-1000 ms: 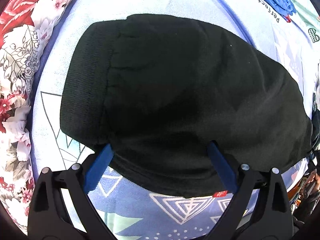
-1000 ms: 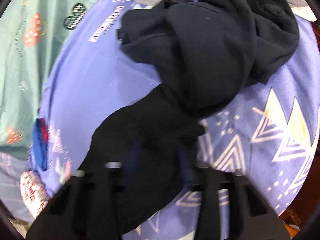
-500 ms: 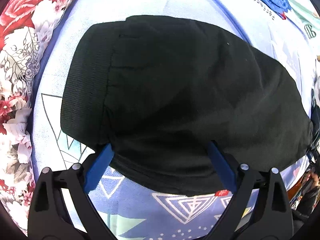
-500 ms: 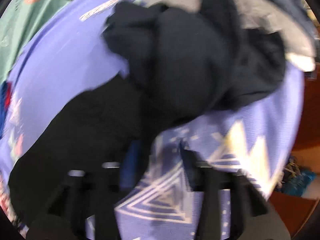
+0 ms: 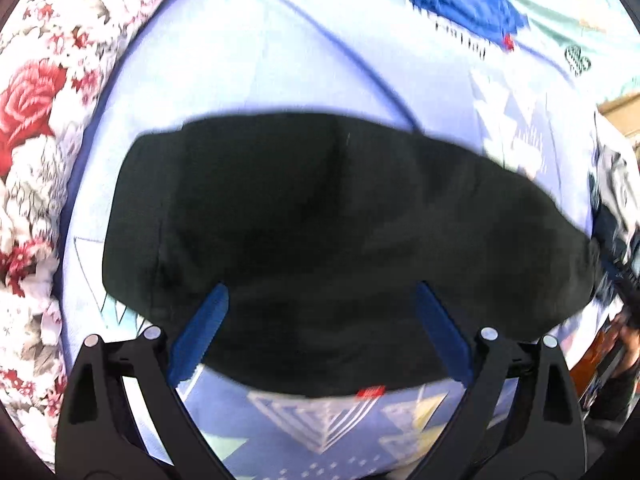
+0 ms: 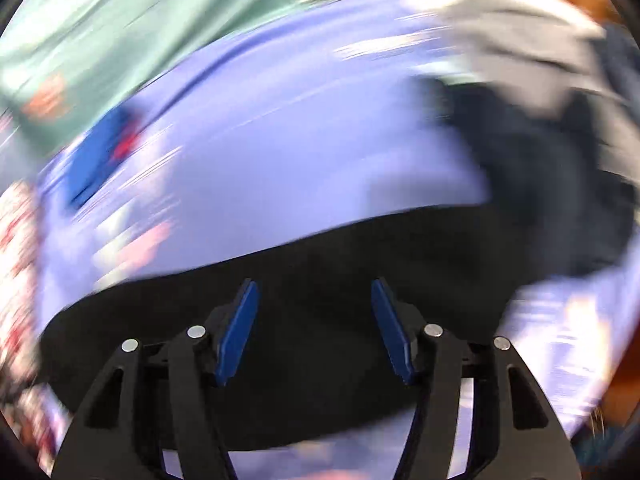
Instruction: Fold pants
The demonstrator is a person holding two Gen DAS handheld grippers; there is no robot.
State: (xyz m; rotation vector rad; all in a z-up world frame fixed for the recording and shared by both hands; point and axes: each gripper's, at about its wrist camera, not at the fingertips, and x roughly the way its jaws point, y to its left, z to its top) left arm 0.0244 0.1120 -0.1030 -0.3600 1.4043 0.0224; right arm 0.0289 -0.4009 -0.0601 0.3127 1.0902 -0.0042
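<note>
The black pants [image 5: 320, 232] lie flat on a lilac patterned bedsheet [image 5: 248, 60], ribbed waistband to the left, a small red tag [image 5: 370, 392] at the near edge. My left gripper [image 5: 320, 292] is open, its blue fingers spread wide just above the near part of the pants, holding nothing. In the blurred right wrist view the same black pants [image 6: 320, 340] fill the lower frame. My right gripper [image 6: 314, 284] is open over them and empty.
A floral quilt [image 5: 32, 120] borders the sheet on the left. A folded blue garment [image 5: 460, 4] lies at the far right of the left view. A pile of dark navy and grey clothes [image 6: 540, 120] sits at the right of the right view. A teal sheet [image 6: 100, 20] lies beyond.
My left gripper has drawn back from the pants, which now look smaller. My right gripper has swung fast from the dark clothes pile to over the black pants and opened wider.
</note>
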